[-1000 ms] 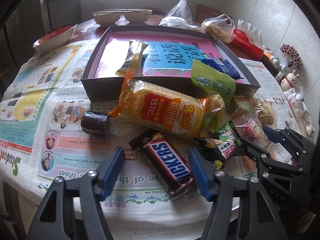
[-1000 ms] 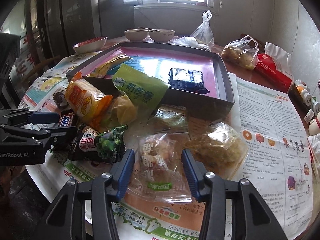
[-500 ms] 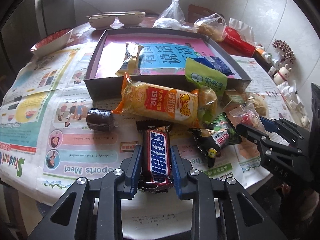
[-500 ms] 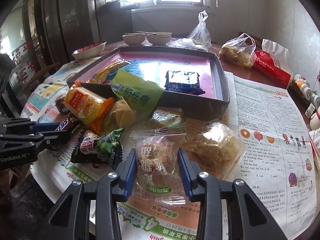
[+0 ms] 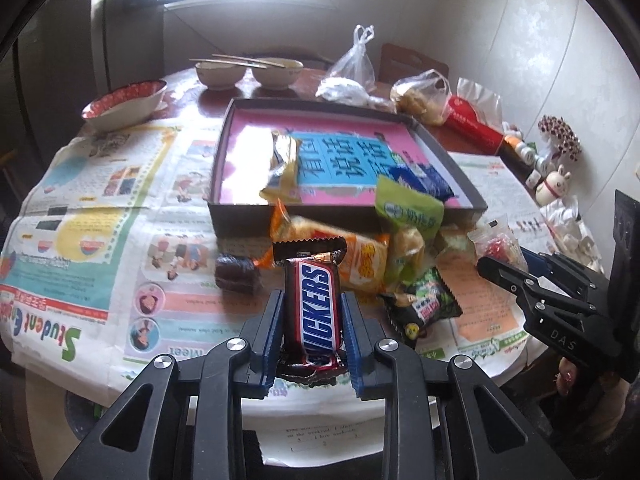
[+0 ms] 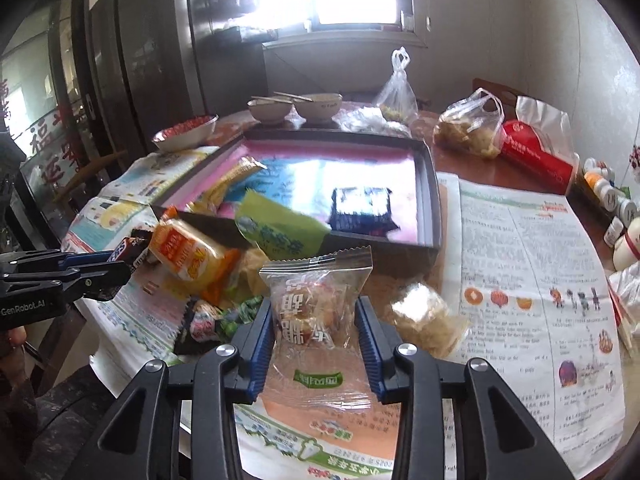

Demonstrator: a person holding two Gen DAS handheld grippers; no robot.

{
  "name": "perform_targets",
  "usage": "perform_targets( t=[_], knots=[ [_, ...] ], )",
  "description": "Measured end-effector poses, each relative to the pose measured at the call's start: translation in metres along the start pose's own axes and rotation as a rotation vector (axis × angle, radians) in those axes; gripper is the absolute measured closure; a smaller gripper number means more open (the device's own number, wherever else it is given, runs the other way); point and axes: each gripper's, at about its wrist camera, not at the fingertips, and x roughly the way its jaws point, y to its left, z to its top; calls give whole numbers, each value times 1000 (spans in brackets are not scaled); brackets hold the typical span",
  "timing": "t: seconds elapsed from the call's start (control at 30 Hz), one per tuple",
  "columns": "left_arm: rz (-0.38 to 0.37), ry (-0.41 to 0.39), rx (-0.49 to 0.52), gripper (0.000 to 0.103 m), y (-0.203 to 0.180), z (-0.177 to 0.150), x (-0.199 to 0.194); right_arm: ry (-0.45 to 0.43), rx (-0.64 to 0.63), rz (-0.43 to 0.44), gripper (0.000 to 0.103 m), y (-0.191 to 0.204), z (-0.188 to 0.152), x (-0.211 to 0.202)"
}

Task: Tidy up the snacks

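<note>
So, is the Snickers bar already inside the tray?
No, the Snickers bar is clamped in the left gripper, short of the tray.

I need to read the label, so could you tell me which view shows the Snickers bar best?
The left wrist view: the Snickers bar faces the camera, logo clear. The right wrist view shows only its end, far left.

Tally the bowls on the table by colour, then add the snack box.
Pale bowls: 2
Red-patterned bowl: 1
Box: 1
Total: 4
</note>
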Motion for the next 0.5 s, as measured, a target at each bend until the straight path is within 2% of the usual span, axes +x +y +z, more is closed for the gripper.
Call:
perform_targets(
  t=[0.5],
  knots=[
    [22, -61, -35, 74, 11, 26, -6, -62, -10, 33, 63, 7, 39, 1]
  ],
)
